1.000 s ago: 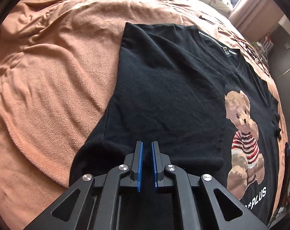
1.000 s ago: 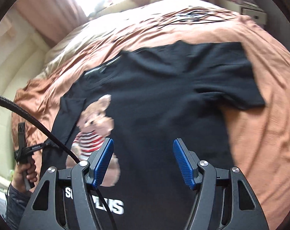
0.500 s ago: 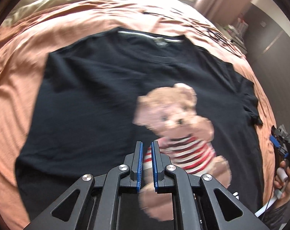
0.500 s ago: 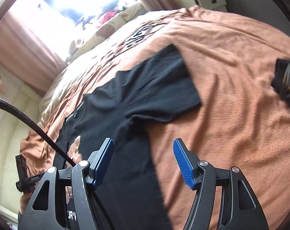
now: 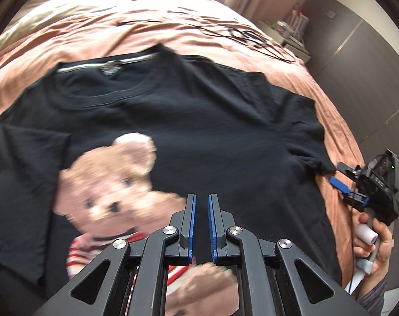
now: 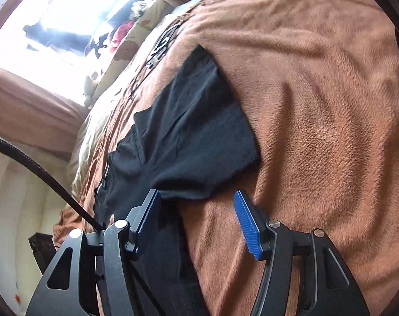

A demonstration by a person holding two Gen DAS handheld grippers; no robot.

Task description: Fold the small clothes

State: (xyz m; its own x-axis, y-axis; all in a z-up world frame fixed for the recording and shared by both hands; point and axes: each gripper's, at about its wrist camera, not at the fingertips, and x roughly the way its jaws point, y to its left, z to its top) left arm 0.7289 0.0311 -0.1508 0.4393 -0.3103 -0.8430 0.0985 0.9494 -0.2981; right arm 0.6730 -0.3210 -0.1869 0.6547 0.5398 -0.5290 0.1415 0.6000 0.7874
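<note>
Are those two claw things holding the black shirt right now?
No. The left gripper is nearly shut on nothing above the black T-shirt; the right gripper is open by its sleeve.

we see a bed (image 5: 67, 26) covered by a rumpled orange-brown blanket (image 6: 318, 131). a black t-shirt (image 5: 212, 131) lies spread flat on it, bear print up, and thin black cables (image 5: 239, 31) lie beyond the collar.

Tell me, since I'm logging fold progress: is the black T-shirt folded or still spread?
Mostly spread: the black T-shirt lies face-up, right sleeve out flat.
</note>
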